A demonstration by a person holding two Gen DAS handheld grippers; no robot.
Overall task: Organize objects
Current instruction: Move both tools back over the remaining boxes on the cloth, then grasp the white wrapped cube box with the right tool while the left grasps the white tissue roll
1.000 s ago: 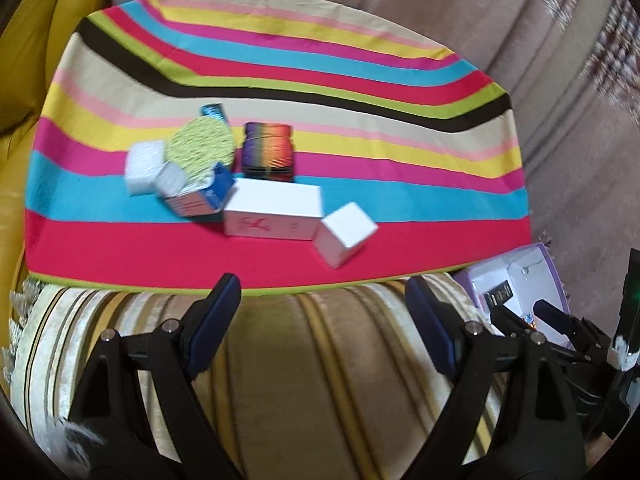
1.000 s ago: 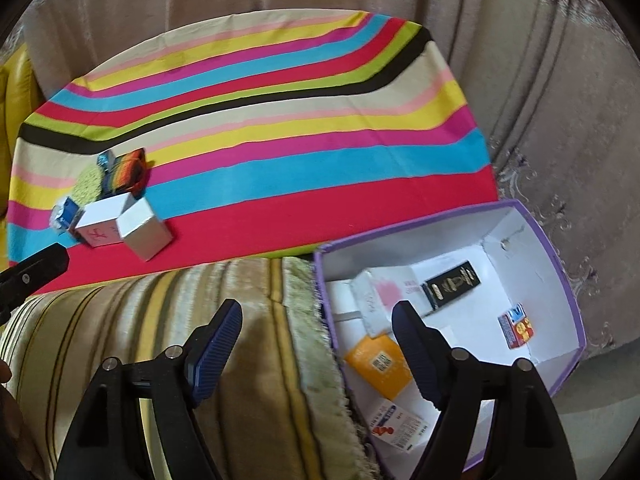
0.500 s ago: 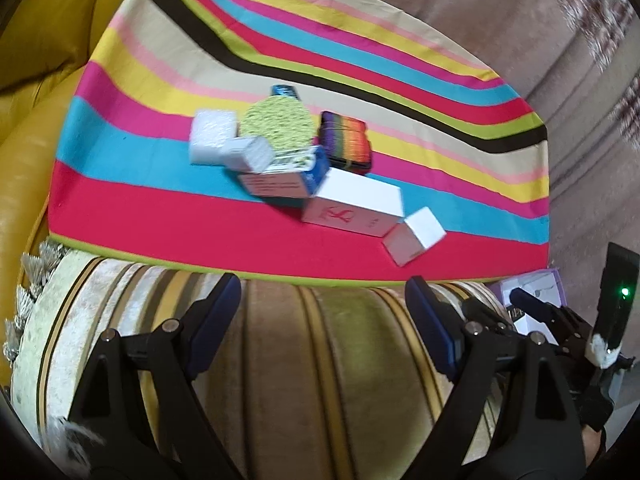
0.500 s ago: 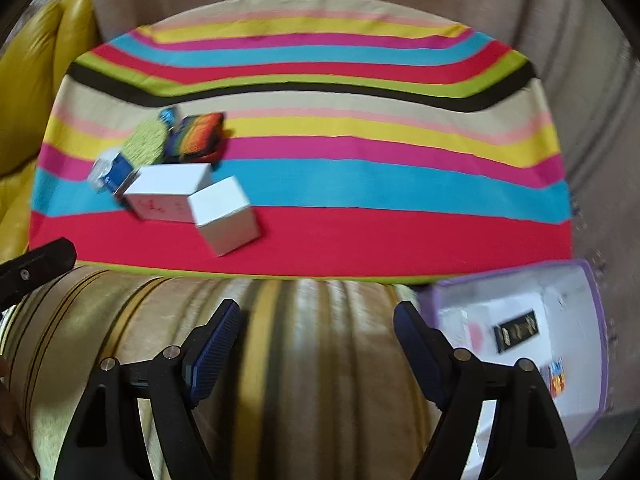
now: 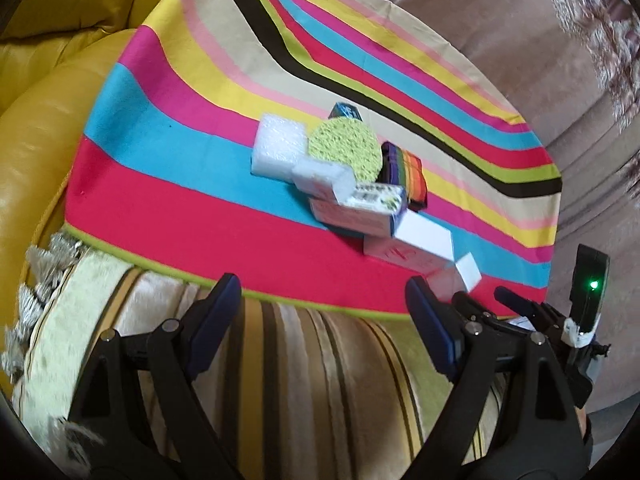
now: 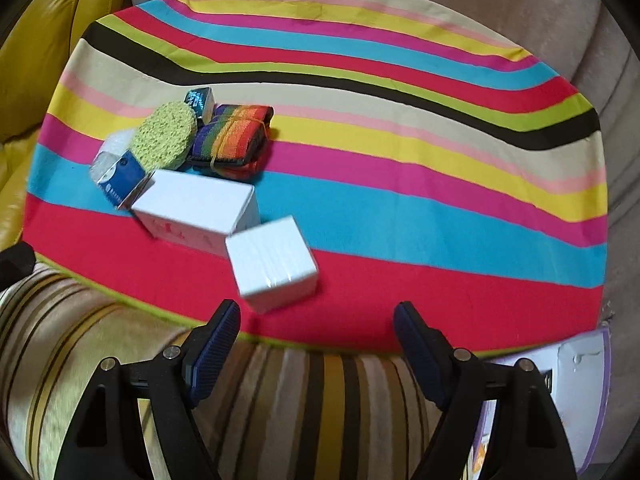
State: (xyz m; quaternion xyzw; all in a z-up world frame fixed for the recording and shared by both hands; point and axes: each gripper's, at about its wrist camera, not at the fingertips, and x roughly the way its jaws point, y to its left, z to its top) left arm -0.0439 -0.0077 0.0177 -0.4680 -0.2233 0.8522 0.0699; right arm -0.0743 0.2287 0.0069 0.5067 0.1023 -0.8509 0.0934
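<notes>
Right wrist view: right gripper (image 6: 316, 340) with jaws spread, gripping nothing — hovering over the striped cushion (image 6: 280, 412).
Left gripper (image 5: 324, 320): jaws apart, empty.
Small white box (image 6: 272, 268): on the striped cloth (image 6: 400, 216), just beyond the right gripper's left finger.
Long white box (image 6: 192, 210): touching it, far-left.
Cluster behind: green sponge (image 6: 164, 136), rainbow pouch (image 6: 232, 136) — side by side.
Purple-rimmed box (image 6: 580, 380): near right.

The purple-rimmed box (image 6: 576, 396) is cut off at the frame's edge.
</notes>
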